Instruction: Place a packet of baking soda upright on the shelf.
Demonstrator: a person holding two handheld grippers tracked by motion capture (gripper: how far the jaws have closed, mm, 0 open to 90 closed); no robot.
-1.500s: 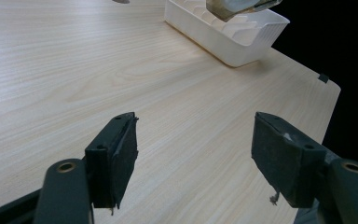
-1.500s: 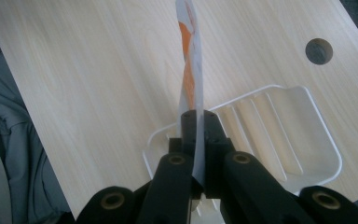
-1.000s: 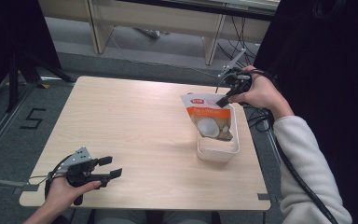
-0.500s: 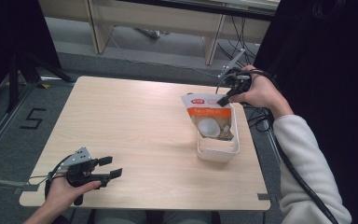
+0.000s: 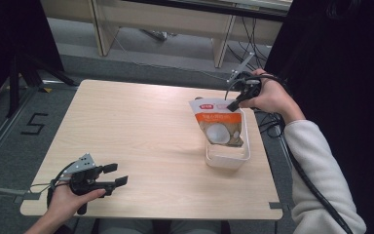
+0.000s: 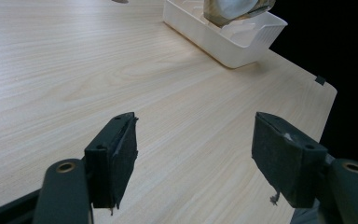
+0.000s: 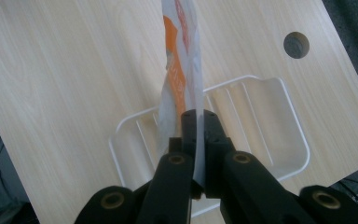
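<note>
Right gripper (image 7: 196, 122) jaws pinch pouch (image 7: 181, 70) edge-on; print unreadable

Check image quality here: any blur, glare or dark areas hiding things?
High view: sharp, evenly lit table, dark surroundings. Left gripper view: black past the table edge, tray slightly soft. Right gripper view: pouch blurred close to the lens, pale patches washed out; tray rim legible.

sleeve: cream fleece sleeve (image 5: 316, 170), right arm, at the worktop's (image 5: 141, 136) right edge
right gripper (image 5: 237, 102): black body, thick black cable
left gripper (image 5: 114, 174): black, grey three-cornered plate on top
fingers (image 6: 116, 154): black blocks, brass-ringed screw holes
</note>
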